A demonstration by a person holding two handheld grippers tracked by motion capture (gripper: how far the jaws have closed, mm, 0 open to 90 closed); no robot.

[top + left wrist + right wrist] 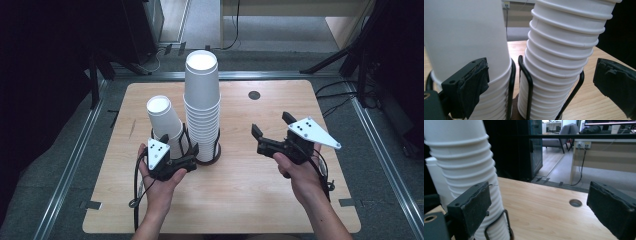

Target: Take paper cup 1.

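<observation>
2 cup stacks stand in the wire holder at mid-table, the tall stack right of the short stack, while the left gripper and right gripper, jaws spread and empty, flank them, so any further stacking seems undone.

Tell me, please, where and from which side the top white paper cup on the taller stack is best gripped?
Grip the top white paper cup across its bare tapered wall, just above the next cup's rolled rim, coming level from the right, where the open right gripper waits. It sits upside down, flat base up, nested on the taller stack, so lifting straight up should free it. The shorter stack crowds the left side.
</observation>
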